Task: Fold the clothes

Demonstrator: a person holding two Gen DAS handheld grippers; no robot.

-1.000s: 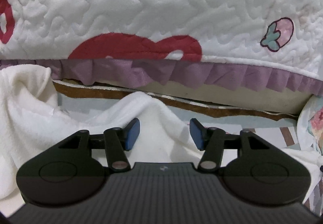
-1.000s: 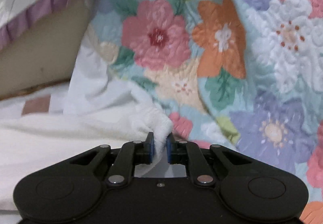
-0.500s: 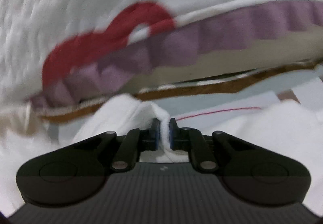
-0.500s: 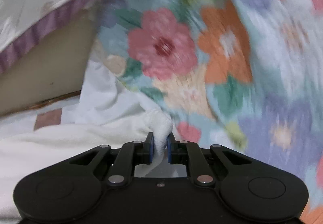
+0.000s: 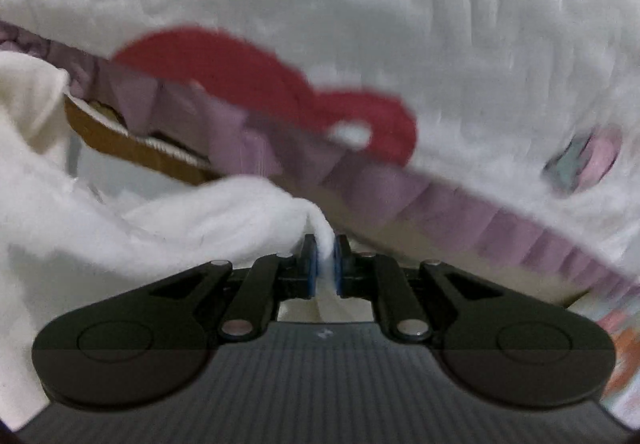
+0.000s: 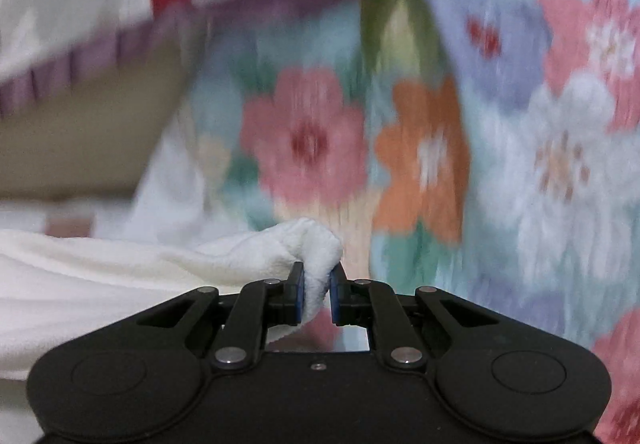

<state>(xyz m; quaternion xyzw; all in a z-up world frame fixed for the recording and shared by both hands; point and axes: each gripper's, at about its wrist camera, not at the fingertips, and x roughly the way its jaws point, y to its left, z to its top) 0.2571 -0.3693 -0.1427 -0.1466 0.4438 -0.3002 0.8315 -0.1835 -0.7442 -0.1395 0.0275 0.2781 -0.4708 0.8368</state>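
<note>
evidently mid-fold: my left gripper [image 5: 325, 258] and right gripper [image 6: 316, 294] each pinched the white fleece garment [image 6: 120, 276], unfolded and slack between.

White fleecy garment [image 5: 168, 220] rumpled in front of me, spreading left, one bunched edge pinched in each of my tongs.

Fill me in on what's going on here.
A person is folding a white fleecy garment with two handheld grippers. The left gripper is shut on a bunched edge of it, and the right gripper is shut on another fold. Behind them lie a white quilt with a purple ruffle and a floral quilt. Both views are blurred, so the grippers seem to be moving.
</note>
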